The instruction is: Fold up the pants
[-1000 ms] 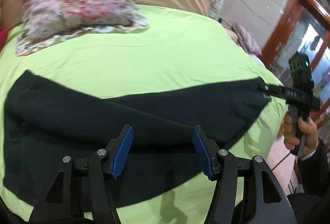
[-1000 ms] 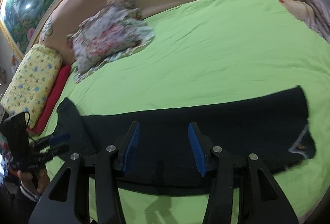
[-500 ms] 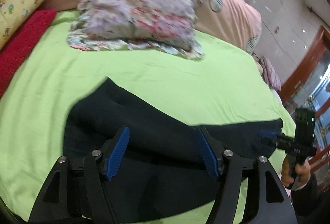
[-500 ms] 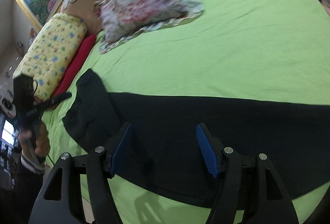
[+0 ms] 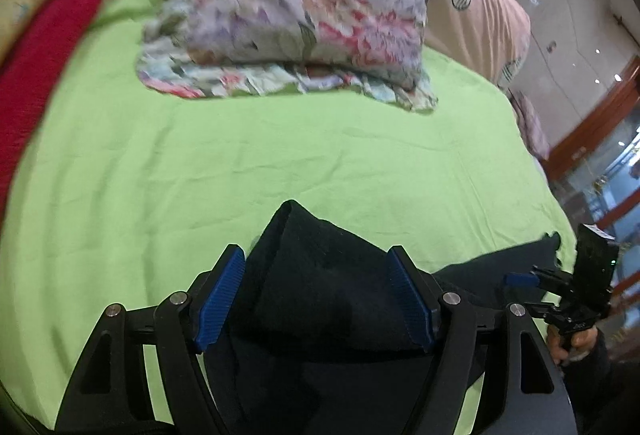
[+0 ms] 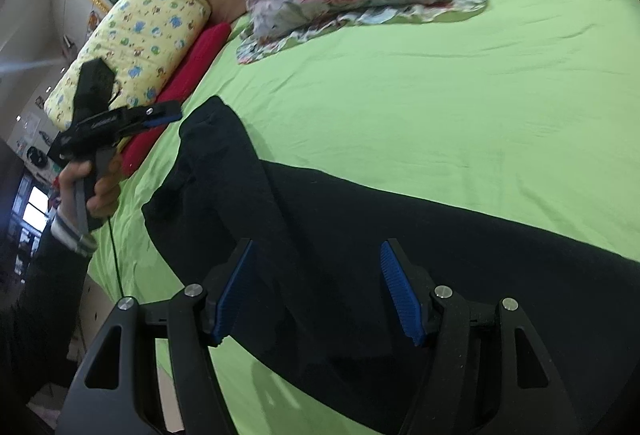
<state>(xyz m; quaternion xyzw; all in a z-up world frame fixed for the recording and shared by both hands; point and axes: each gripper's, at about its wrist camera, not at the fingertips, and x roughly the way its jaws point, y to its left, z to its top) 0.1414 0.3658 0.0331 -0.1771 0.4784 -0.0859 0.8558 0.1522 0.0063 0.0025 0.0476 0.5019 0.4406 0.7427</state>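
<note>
The pants [image 6: 420, 247] lie lengthwise left to right on the bed [image 6: 400, 95]. Left gripper [image 5: 316, 299], jaws opening and empty, is apparently nearest the left end. Right gripper [image 6: 316, 291] jaws are apart, empty.

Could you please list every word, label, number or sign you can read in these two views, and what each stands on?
None reads clearly.
Pale lettering on the black handheld left gripper, side of its body: too blurred to read.
Pale marking on the black handheld right gripper, lower body: too small to read.
Dark pants on the green bedsheet: no label visible.
</note>
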